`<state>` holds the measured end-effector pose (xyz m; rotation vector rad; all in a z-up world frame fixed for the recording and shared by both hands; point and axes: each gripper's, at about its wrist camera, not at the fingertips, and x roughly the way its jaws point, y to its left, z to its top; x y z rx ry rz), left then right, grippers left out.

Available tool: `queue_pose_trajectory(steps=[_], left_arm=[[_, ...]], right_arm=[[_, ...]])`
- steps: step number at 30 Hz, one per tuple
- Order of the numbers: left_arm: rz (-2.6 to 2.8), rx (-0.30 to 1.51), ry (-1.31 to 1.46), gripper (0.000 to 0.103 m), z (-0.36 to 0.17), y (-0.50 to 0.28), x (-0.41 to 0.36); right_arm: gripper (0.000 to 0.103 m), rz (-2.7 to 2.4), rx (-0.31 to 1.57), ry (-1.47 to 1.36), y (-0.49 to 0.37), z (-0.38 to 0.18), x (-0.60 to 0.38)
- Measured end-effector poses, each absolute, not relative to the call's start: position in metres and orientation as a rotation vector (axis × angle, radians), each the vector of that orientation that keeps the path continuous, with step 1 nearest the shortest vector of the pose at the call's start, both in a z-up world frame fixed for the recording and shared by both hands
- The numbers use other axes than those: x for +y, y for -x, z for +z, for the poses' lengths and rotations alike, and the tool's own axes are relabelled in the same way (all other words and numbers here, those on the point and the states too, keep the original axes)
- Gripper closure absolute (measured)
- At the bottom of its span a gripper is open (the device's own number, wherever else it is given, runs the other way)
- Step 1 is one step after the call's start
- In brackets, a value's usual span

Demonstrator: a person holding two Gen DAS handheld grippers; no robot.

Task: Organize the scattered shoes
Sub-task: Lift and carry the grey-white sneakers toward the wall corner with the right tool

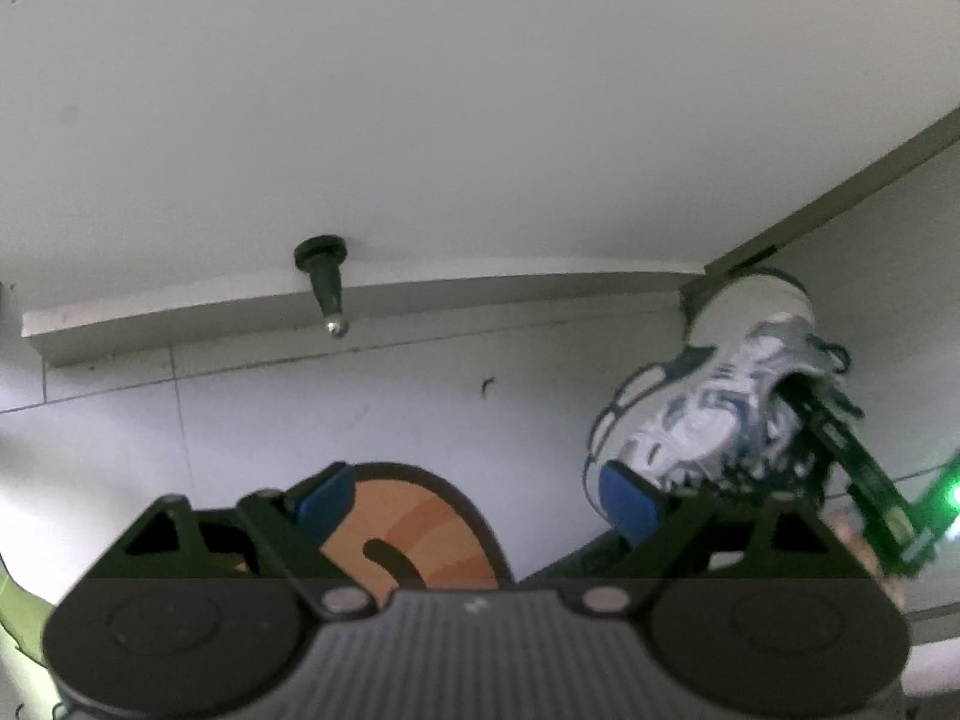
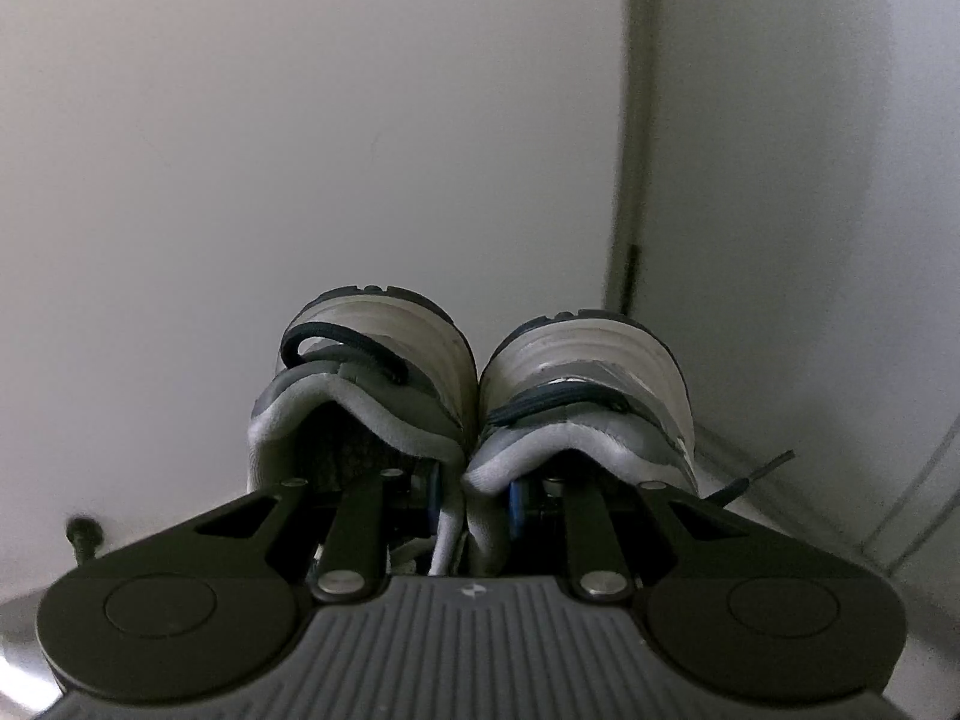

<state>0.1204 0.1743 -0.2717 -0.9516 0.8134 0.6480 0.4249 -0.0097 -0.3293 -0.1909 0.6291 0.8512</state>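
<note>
**Two Sneakers Held Up Near the Wall**

The right gripper was pinched tight on the inner edges of two grey and white sneakers, held side by side in the air near a white wall. The left gripper stood wide apart, holding nothing, over an orange mat.

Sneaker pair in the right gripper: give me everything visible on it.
The sneaker pair is grey-white mesh and synthetic with navy trim, dark laces and heel loops, pale padded collars and white midsoles. The two shoes sit side by side, heels toward the right wrist camera. The right gripper is shut on the adjoining inner collars, one finger inside each shoe. Whether they touch the floor cannot be told.
</note>
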Motion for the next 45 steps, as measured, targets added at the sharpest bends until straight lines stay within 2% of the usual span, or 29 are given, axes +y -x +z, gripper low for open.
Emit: queue_pose_trajectory(steps=[11,19,20,34,45], left_arm=[[0.69,0.802,0.929,0.013,-0.263,-0.097,0.193],[0.672,0.799,0.92,0.013,-0.257,-0.099,0.193],[0.672,0.799,0.92,0.013,-0.257,-0.099,0.193],[0.734,0.791,0.929,0.013,-0.255,-0.077,0.216],[0.76,0.794,0.927,0.013,-0.254,-0.077,0.22]], right_arm=[[0.08,0.961,0.655,0.419,-0.44,-0.379,0.012],[0.08,1.011,0.651,0.601,-0.465,-0.386,0.034],[0.08,1.013,0.653,0.607,-0.487,-0.385,0.041],[0.079,0.997,0.763,0.656,-0.524,-0.434,0.112],[0.079,0.91,0.839,0.728,-0.555,-0.456,0.129]])
